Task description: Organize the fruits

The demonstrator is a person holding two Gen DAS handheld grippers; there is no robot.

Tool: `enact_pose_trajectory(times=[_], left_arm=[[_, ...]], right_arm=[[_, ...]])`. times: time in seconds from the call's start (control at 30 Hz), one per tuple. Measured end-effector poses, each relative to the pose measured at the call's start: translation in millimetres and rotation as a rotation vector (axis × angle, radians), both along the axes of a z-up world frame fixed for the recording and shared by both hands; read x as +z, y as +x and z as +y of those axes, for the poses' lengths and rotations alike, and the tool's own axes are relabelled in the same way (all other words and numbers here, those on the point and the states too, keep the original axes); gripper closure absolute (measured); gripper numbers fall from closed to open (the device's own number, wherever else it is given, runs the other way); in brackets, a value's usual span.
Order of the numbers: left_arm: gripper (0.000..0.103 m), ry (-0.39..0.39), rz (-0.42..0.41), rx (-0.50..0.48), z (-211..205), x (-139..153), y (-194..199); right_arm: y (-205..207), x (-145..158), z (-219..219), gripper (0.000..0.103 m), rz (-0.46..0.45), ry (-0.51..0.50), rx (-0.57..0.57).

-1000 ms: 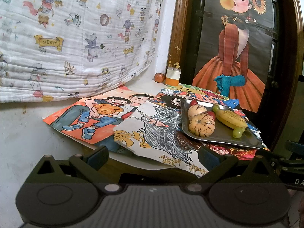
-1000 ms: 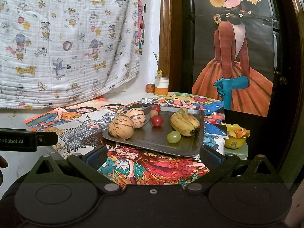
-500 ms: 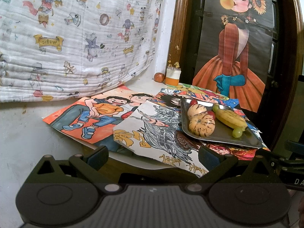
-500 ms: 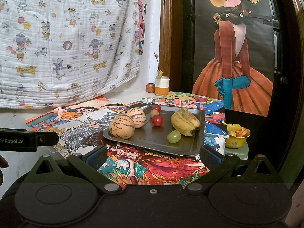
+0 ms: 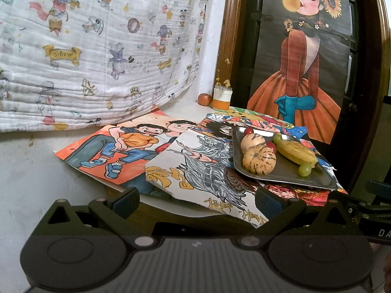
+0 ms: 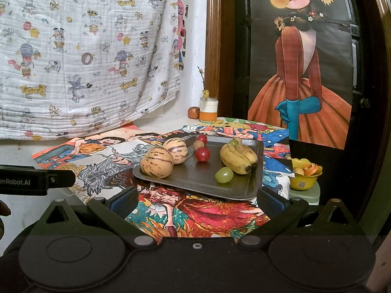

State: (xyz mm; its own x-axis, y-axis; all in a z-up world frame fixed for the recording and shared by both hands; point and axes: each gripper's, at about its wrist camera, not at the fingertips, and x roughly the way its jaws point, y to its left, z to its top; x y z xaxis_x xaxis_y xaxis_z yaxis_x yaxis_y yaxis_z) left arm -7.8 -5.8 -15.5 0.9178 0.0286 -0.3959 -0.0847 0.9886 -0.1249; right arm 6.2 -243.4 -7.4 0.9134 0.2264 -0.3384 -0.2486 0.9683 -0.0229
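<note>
Both grippers hang short of the counter (image 6: 171,119) with their fingers spread wide and nothing between them: the left gripper (image 5: 196,199) faces the drawings from the near left, and the right gripper (image 6: 196,199) faces the metal tray (image 6: 244,185) almost head-on. In the right wrist view the tray sits on a spread of coloured drawings (image 6: 195,214), and all the fruit lies inside it. Two striped yellow melons (image 6: 157,162) touch each other at the tray's 9 o'clock side, the nearer one at the rim. A red cherry tomato (image 6: 202,154) lies near the middle, with a small brown fruit (image 6: 198,144) and a second red tomato (image 6: 201,138) just behind it toward 12 o'clock. A pair of bananas (image 6: 238,156) rests at 2 o'clock, a green grape (image 6: 223,175) just in front of them at 4 o'clock and another green grape (image 6: 234,142) tucked behind them. Off the tray, at 3 o'clock beyond the counter's edge, a yellow bowl (image 6: 305,180) holds orange scraps. At the back wall, at 12 o'clock, a white and orange jar (image 6: 208,112) stands beside a small reddish fruit (image 6: 193,112), both well apart from the tray. The left gripper's body shows at the left edge of the right wrist view.
</note>
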Motion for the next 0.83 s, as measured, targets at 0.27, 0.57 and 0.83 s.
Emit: enact_pose_trajectory(times=[0.27,0.57,0.83], left_arm=[[0.0,0.001,0.021,0.01,-1.0,0.1,0.3],[0.0,0.013,0.026,0.033,-1.2,1.0,-2.0],[0.0,0.013,0.026,0.032,-0.5,1.1,-1.9]], right_arm=[[-0.1,-0.2,0.1,0.0,0.001,0.001,0.0],[-0.3,-0.5,0.2,0.0,0.001,0.0,0.0],[-0.3,-0.6,0.4,0.0,0.001,0.001,0.0]])
